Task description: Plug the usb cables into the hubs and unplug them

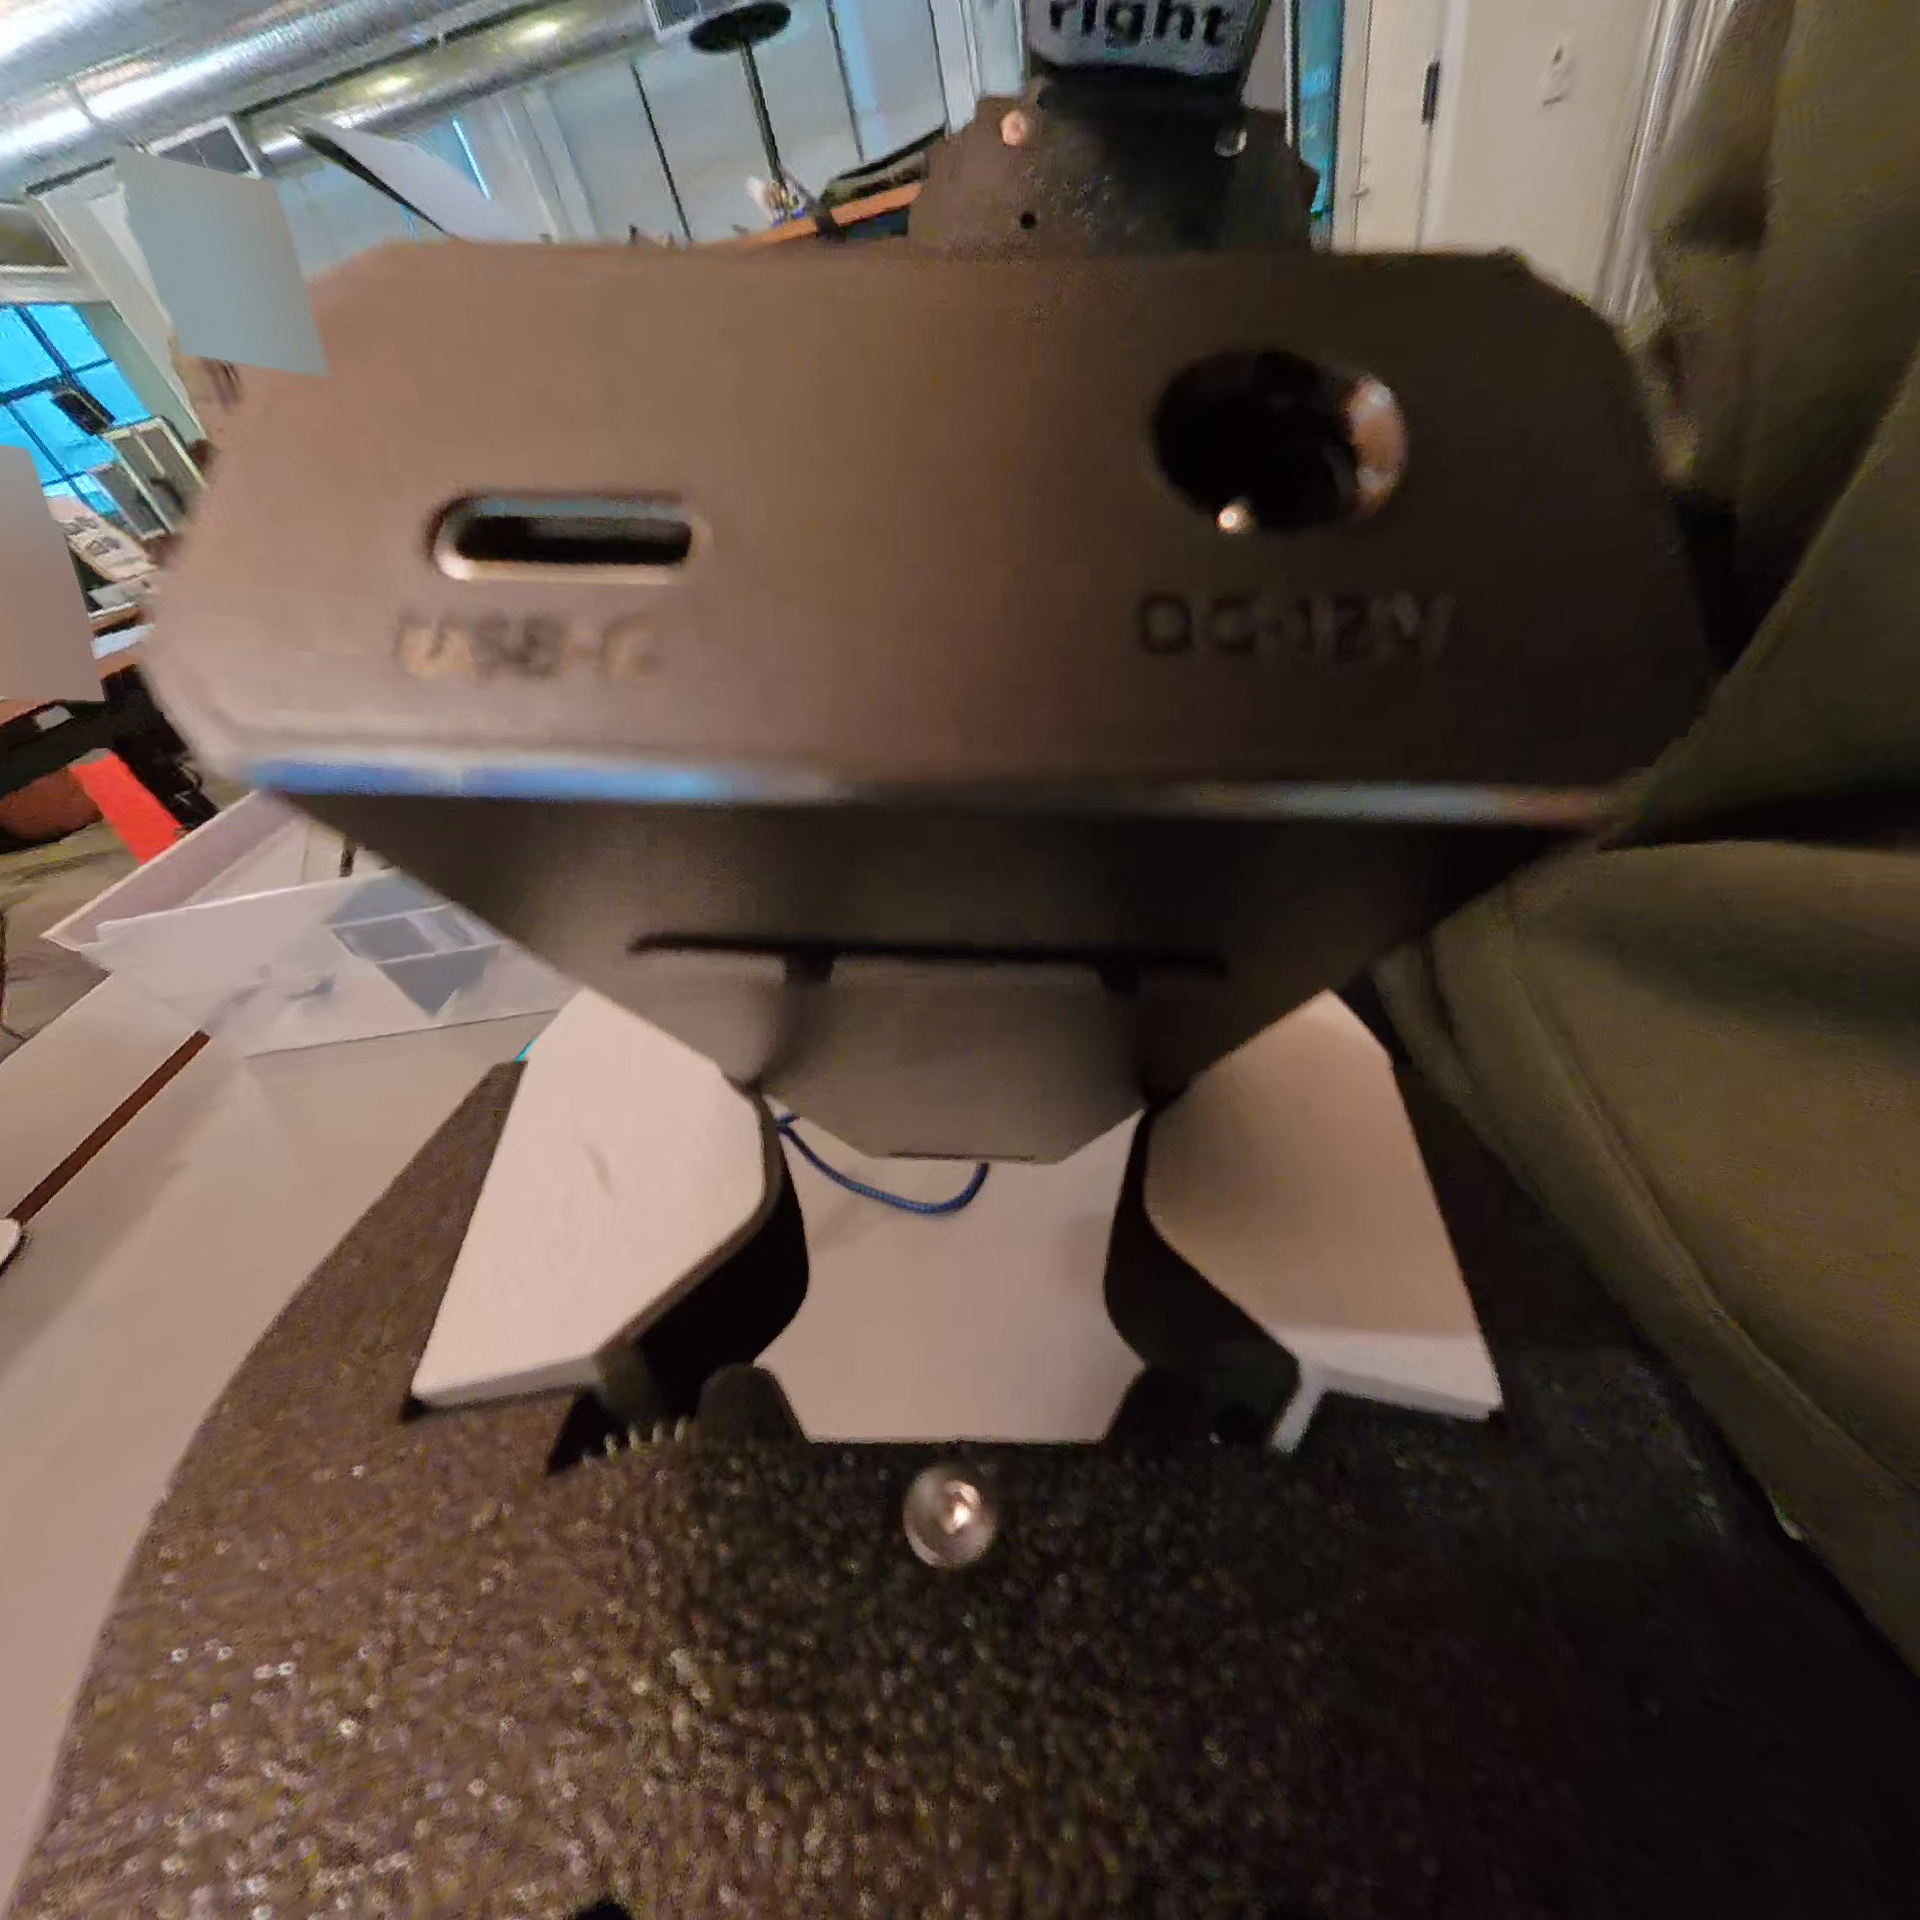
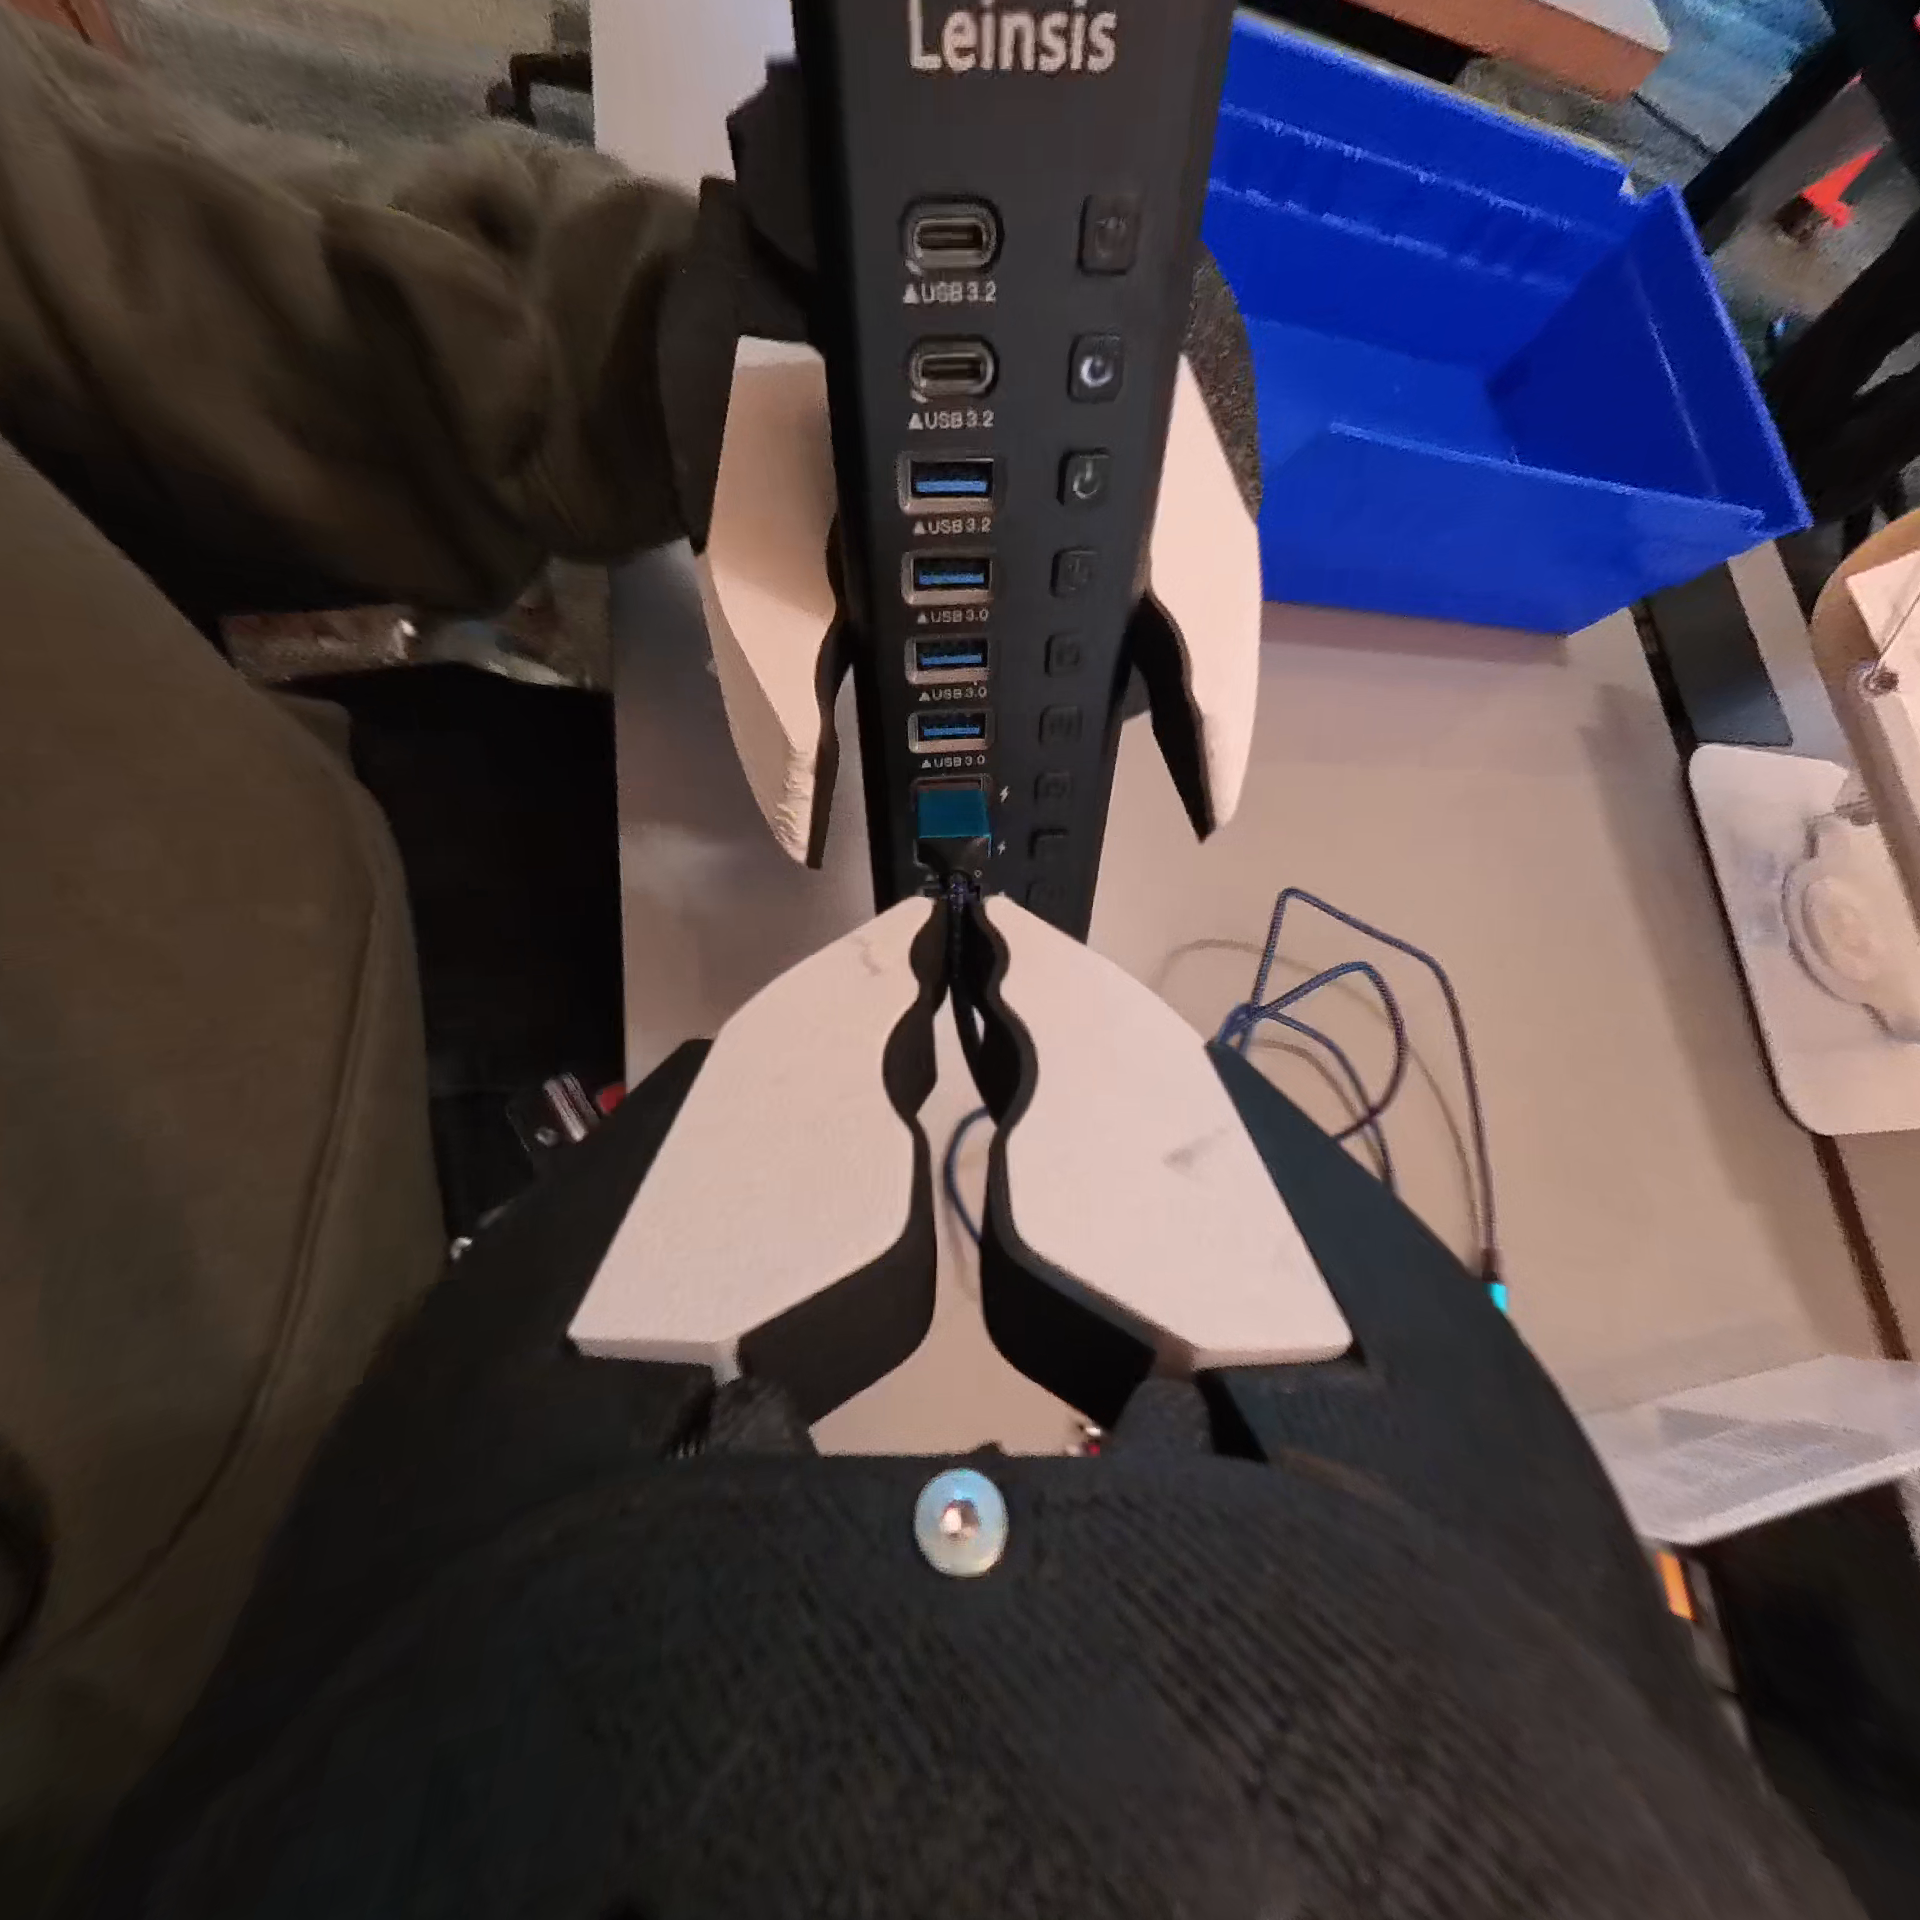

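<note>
Right wrist view: your right gripper (image 2: 958, 914) pinches the braided cable (image 2: 1382, 997) just behind its teal plug (image 2: 951, 816), seated low on the hub (image 2: 997, 582); your left gripper (image 2: 997, 748) clamps the hub's sides; upper ports remain empty, unplugging still ahead

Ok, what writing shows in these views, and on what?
I won't copy wording; here is where it stands.
Black hub face, top: white brand name, sharp.
Under its ports: small white labels, upper ones sharp; lowest, by the plugged cable, unreadable.
Hub end face, left wrist view: two engraved labels, blurred.
Label at that view's top edge: cropped.
Printed sheet: too blurred.
</note>
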`<state>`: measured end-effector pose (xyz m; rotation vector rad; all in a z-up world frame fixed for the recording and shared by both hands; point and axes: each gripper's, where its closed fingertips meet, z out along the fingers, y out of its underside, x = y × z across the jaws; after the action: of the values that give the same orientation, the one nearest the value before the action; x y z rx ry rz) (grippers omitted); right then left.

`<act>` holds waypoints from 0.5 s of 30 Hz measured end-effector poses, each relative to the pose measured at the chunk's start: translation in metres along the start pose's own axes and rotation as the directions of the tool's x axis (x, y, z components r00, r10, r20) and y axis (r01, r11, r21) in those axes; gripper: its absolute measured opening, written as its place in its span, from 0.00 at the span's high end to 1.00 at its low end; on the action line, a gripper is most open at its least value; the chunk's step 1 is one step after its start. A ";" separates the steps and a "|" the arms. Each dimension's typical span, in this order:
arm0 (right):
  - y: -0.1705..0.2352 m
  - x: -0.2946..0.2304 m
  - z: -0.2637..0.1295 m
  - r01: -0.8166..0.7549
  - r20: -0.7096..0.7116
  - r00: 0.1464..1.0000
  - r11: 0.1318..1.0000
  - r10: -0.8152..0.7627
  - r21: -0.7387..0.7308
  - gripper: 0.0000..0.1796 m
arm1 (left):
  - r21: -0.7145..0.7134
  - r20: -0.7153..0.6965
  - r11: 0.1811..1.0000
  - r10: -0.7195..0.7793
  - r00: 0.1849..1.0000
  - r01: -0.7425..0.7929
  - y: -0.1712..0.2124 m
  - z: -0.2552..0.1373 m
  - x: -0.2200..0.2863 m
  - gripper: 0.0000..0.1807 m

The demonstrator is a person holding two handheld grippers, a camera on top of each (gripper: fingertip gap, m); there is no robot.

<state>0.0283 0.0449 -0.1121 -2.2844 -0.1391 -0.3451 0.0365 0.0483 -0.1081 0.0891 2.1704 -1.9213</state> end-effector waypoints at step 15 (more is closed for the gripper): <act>-0.005 0.010 0.026 -0.397 0.142 0.917 0.887 0.372 0.238 0.87 | -0.053 0.095 0.987 0.153 0.984 -0.149 0.009 -0.004 -0.009 0.62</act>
<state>0.0424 0.0670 -0.1225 -2.0046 0.2123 -0.0092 0.0466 0.0549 -0.1140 0.1431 2.0786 -1.7548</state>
